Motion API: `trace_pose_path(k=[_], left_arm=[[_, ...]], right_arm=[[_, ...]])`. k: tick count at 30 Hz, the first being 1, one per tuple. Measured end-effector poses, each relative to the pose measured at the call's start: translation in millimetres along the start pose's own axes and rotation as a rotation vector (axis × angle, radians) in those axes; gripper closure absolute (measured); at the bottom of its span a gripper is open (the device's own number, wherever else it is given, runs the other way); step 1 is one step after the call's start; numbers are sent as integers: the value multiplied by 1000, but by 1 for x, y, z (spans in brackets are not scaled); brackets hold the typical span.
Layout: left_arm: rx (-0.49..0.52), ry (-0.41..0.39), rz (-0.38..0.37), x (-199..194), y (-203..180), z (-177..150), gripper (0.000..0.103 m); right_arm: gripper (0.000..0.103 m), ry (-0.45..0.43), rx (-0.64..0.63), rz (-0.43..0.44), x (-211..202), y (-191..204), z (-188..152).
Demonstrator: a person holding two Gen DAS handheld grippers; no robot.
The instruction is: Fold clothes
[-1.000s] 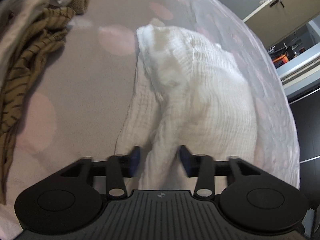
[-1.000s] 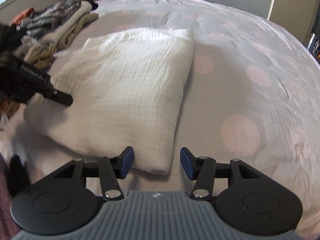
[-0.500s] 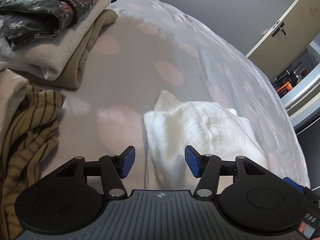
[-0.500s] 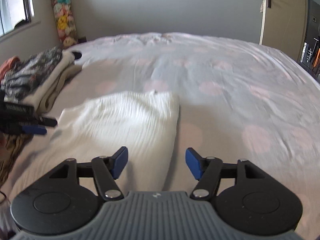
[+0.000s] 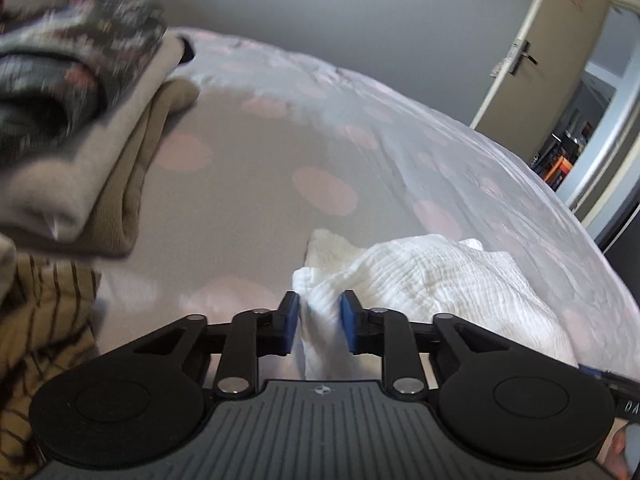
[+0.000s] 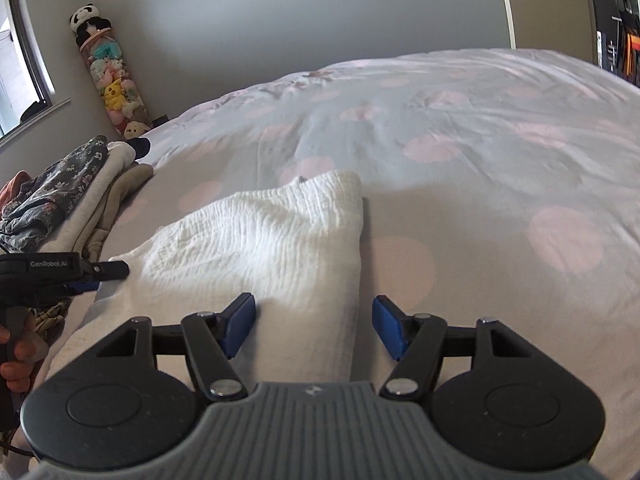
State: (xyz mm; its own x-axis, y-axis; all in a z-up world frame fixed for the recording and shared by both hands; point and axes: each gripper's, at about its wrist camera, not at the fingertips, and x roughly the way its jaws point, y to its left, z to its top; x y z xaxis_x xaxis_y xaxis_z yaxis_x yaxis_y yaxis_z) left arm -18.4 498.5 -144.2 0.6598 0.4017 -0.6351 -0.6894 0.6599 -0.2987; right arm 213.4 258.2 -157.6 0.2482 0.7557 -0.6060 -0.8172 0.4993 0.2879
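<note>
While your left claw (image 5: 319, 322) pinches a bunched corner of the white garment (image 5: 432, 280) between its blue pads, your right claw (image 6: 313, 326) hangs released, its jaws spread wide over the near edge of the same garment (image 6: 272, 240) without gripping it. That garment lies folded on the bed (image 6: 480, 140), on a pale cover dotted with pink spots, and its crinkled cloth rises slightly where your left claw has hold of it. From the right wrist view you can see your left claw (image 6: 108, 274) at the garment's left corner, with your hand (image 6: 16, 354) wrapped around its handle. To the left of the garment sits a stack of folded clothes (image 5: 80, 120), a dark flowered piece on top of a grey one and a tan one. Nearer to you, below that stack, lies a tan striped garment (image 5: 44, 320), loose and unfolded. Against the far wall a tall tube of soft toys (image 6: 108, 76) stands in the corner, and a door (image 5: 560, 40) stands open at the right.
</note>
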Motion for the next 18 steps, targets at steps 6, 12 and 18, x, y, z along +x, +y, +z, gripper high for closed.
trace_pose_path(k=[6,12,18], left_arm=[[106,-36,9,-8,-20,8,98],[177,-69,4,-15,-42,36,99],[241,-95,5,-19,-60,61,100]], right_arm=[[35,-9,3,-8,-4,0,-2],[35,-43,-1,-3,-13,-2,2],[35,-61,33,9,-17,-10,6]])
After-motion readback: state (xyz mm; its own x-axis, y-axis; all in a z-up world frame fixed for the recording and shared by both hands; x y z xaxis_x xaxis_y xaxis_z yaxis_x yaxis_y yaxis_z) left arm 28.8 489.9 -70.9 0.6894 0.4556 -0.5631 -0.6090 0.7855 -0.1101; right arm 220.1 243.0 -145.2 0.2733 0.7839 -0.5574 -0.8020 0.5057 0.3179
